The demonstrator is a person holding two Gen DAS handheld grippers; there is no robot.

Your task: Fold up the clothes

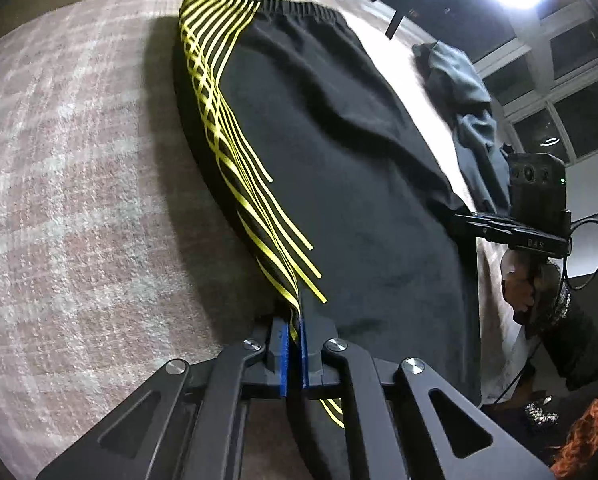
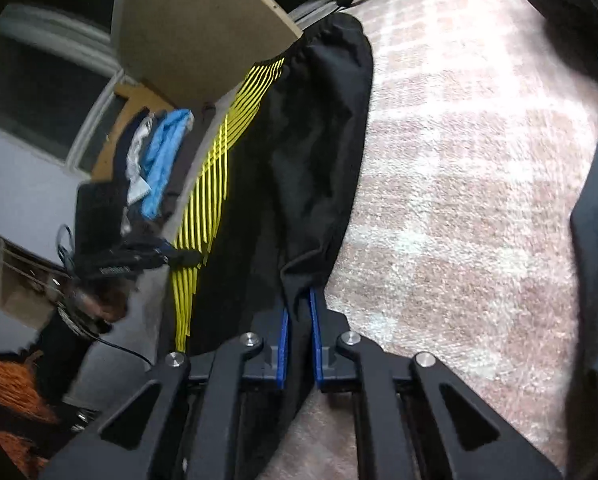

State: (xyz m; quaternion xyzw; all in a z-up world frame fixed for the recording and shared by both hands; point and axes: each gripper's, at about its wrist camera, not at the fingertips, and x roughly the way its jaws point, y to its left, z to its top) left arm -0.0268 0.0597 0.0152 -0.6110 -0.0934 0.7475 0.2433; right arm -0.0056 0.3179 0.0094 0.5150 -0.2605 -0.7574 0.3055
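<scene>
A black garment (image 1: 339,140) with yellow stripes (image 1: 235,152) and an elastic waistband stretches away from me over a pink plaid surface (image 1: 67,168). My left gripper (image 1: 295,320) is shut on its striped edge, blue pads (image 1: 284,356) pinching the cloth. In the left wrist view, the right gripper (image 1: 465,222), held by a hand, grips the opposite edge. My right gripper (image 2: 299,300) is shut on a fold of the black garment (image 2: 311,140). The left gripper (image 2: 179,258) appears at the striped side in the right wrist view.
A grey-blue garment (image 1: 467,92) lies crumpled on the surface beyond the black one. A pile of clothes with a blue piece (image 2: 165,160) sits beside a tan board (image 2: 195,24). Orange fabric (image 1: 587,432) is near the person. Dark windows line the far wall.
</scene>
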